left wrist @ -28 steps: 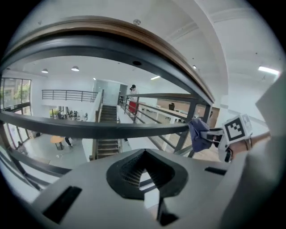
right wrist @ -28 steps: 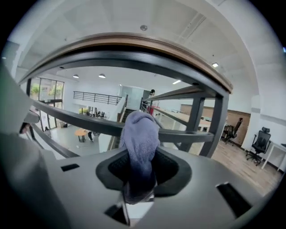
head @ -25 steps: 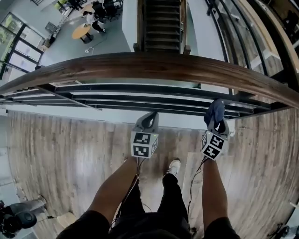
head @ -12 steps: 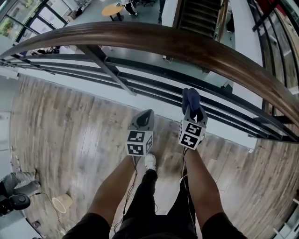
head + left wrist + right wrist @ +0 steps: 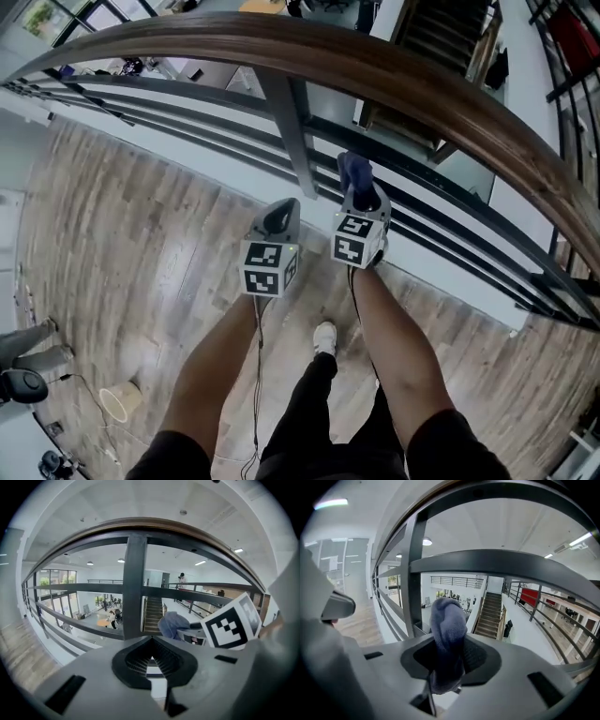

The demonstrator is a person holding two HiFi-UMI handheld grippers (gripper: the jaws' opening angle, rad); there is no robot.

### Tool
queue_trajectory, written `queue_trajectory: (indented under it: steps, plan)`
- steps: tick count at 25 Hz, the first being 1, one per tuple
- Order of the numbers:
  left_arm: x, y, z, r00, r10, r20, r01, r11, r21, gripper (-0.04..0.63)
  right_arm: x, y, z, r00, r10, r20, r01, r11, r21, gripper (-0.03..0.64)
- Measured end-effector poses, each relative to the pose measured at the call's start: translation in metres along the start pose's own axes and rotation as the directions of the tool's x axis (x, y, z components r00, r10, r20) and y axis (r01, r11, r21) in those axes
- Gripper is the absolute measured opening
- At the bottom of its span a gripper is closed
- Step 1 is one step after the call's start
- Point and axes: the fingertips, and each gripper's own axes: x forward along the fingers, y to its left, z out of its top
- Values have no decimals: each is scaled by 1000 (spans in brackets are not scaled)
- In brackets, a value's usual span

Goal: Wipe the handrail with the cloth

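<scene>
While the right gripper (image 5: 362,194) pinches the blue cloth (image 5: 354,172) below the handrail (image 5: 422,89), the left gripper (image 5: 283,214) sits closed, empty.

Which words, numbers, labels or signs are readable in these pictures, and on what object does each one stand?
No readable text in any view.
Cube of the left gripper: black and white squares only, no letters.
Cube of the right gripper: the same.
Red panel across the hall: too small to tell if it has print.
Cloth and handrail: no label shows.
</scene>
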Motion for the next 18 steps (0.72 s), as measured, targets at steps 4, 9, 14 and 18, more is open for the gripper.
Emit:
queue_trajectory:
  steps: [4,9,14,18]
  plan:
    - [6,35,1,1000,24,-1,-24,998,-54,3,33,29,22,1000,-10,-5,10,1000,-9,114]
    - [3,45,-8,999,36,-6,-36,996,-84,3,60,48,26,998,11,-69,-13,999,-39,114]
    - [-1,40,-17,999,37,-17,-38,997,-61,3,70,55,20,995,19,-102,-30,994,-105,114]
    - [2,28,-14,1000,30,-11,-30,998,-46,3,68,36,14,992,-9,-125,-5,994,-111,114]
